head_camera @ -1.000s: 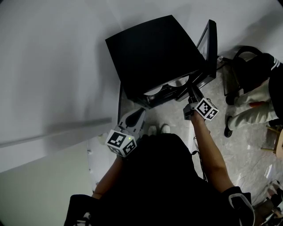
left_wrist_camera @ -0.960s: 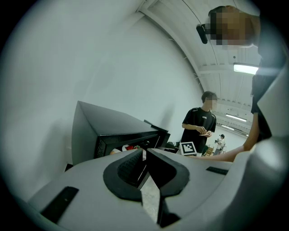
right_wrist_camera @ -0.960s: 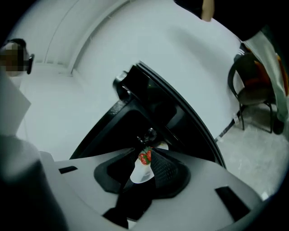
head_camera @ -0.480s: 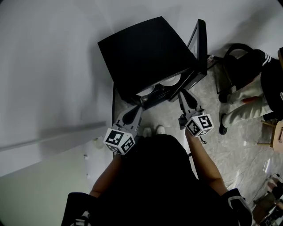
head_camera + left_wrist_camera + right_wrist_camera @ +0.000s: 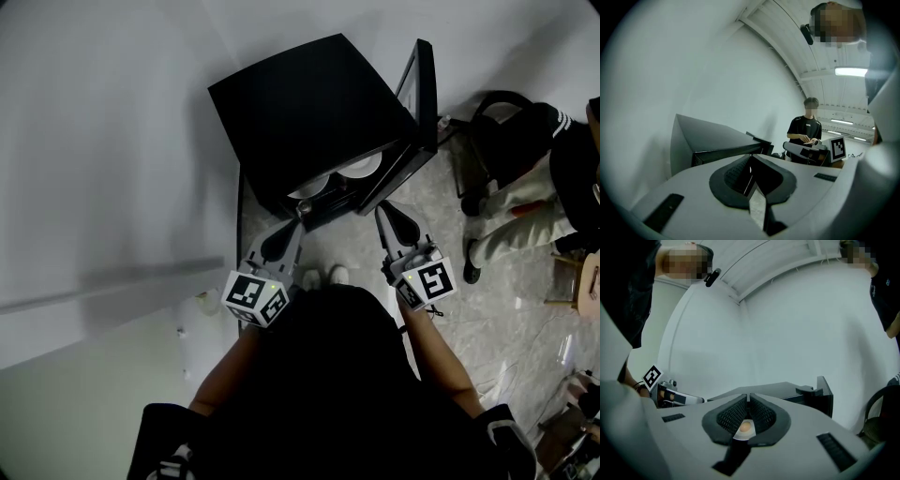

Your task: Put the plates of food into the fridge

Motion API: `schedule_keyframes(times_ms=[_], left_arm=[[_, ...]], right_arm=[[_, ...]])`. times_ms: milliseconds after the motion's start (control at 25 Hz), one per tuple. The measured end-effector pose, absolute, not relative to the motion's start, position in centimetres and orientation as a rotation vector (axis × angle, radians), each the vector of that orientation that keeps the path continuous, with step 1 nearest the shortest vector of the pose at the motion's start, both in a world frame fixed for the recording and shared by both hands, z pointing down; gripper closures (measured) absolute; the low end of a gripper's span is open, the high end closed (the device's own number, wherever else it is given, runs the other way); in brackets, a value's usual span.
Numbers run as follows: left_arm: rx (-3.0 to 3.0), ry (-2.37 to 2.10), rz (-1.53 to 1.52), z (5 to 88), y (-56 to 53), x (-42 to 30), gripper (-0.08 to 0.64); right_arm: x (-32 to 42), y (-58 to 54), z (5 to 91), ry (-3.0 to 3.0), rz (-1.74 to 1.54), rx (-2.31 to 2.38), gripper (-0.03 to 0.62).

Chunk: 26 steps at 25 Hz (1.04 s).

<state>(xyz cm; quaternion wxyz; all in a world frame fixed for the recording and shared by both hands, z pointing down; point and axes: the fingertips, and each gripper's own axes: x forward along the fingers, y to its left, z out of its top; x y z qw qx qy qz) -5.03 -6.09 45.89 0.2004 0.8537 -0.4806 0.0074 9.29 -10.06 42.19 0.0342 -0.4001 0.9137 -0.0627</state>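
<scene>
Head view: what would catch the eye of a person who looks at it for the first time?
The black fridge stands at the upper centre, its door swung open to the right and two white plates on a shelf inside. Just in front of it are the left gripper and the right gripper, both empty; the right one's jaws have just been closing.

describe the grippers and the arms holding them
The left gripper and right gripper are pale grey with black ribbed pads and white cubes bearing black square markers. The right's jaws have just been closing, empty. Sleeves are short and black.
</scene>
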Motion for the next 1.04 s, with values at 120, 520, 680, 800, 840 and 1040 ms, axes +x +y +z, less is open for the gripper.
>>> schedule_keyframes(times_ms=[120, 520, 680, 800, 840, 1040], left_arm=[[2.399, -1.347, 0.019, 45.5, -5.4, -5.1, 0.535], [2.413, -1.341, 0.031, 45.7, -3.3, -4.9, 0.535], [2.421, -1.335, 0.055, 45.7, -2.7, -4.9, 0.535], [2.425, -1.331, 0.055, 45.8, -2.5, -5.2, 0.535], [2.424, -1.330, 0.053, 45.8, -2.5, -5.3, 0.535], [2.421, -1.318, 0.039, 46.2, -2.2, -6.1, 0.535]], right_arm=[[9.0, -8.7, 42.7, 2.856, -0.186, -1.241, 0.557], [8.2, -5.4, 42.6, 2.896, -0.125, -1.198, 0.557], [8.1, -4.9, 42.8, 2.908, -0.128, -1.226, 0.557], [8.0, -4.6, 43.3, 2.931, -0.113, -1.281, 0.556], [7.9, -4.4, 43.2, 2.924, -0.115, -1.280, 0.556], [6.8, -3.5, 43.4, 2.954, -0.107, -1.247, 0.557]])
